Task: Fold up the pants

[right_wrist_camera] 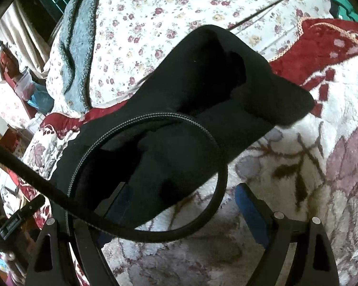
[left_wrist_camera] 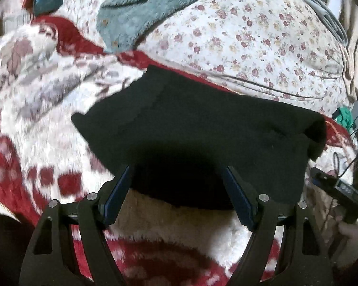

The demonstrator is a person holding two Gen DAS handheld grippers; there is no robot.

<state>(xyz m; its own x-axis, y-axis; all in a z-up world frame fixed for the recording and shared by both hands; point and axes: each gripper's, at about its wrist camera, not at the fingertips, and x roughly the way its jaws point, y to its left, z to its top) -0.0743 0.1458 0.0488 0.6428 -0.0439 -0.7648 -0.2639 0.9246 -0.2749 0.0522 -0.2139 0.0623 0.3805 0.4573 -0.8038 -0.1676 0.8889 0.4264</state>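
The black pants (left_wrist_camera: 202, 128) lie folded into a compact bundle on a red and white plush blanket (left_wrist_camera: 35, 109). In the left wrist view my left gripper (left_wrist_camera: 179, 174) is open, its blue-padded fingers (left_wrist_camera: 118, 195) spread at the bundle's near edge with nothing between them. In the right wrist view the pants (right_wrist_camera: 202, 95) stretch away from my right gripper (right_wrist_camera: 181, 195), which is open; its left finger is partly hidden behind the cloth and the right finger (right_wrist_camera: 248, 209) is over the blanket (right_wrist_camera: 310, 166). A black braided cable (right_wrist_camera: 155, 236) loops in front of the fingers.
A floral sheet (left_wrist_camera: 250, 35) covers the bed beyond the blanket. A teal fleece cloth (left_wrist_camera: 140, 12) lies on it at the back. The other gripper's black body (left_wrist_camera: 339, 190) shows at the right edge. Cluttered items stand at the bedside (right_wrist_camera: 19, 83).
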